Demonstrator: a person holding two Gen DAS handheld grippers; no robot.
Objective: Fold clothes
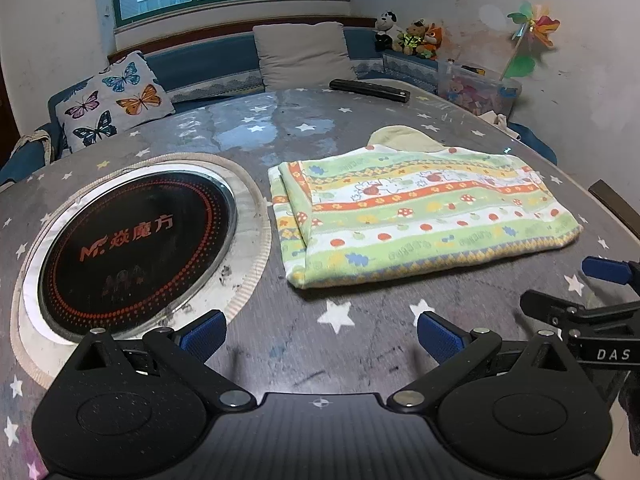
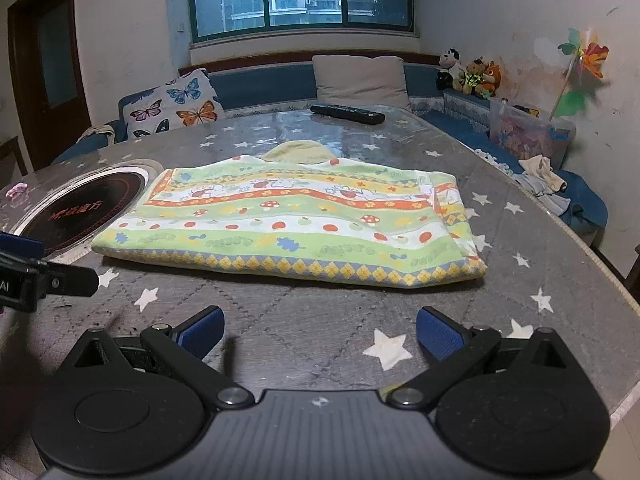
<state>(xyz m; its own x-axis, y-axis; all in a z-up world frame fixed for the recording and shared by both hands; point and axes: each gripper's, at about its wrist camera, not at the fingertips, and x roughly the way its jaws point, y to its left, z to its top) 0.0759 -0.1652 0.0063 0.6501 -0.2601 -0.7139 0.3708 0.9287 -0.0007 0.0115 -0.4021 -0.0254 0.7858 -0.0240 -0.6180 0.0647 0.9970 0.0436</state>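
The folded garment (image 1: 424, 216) lies flat on the star-patterned bench (image 1: 360, 352), just right of the round cooktop (image 1: 136, 248). The left hand-held gripper (image 1: 320, 334) and the right hand-held gripper (image 2: 319, 332) are both spread wide and empty, near the garment's front edge without touching it.

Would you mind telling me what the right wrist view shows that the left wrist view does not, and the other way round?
Only the right wrist view shows the brown door, a small pink object on the table and loose clothes on the bench. Only the left wrist view shows the whole induction cooktop with its pale surround. Both show the folded patterned cloth lying flat, the remote, the butterfly cushion, and both open grippers: left gripper, right gripper.
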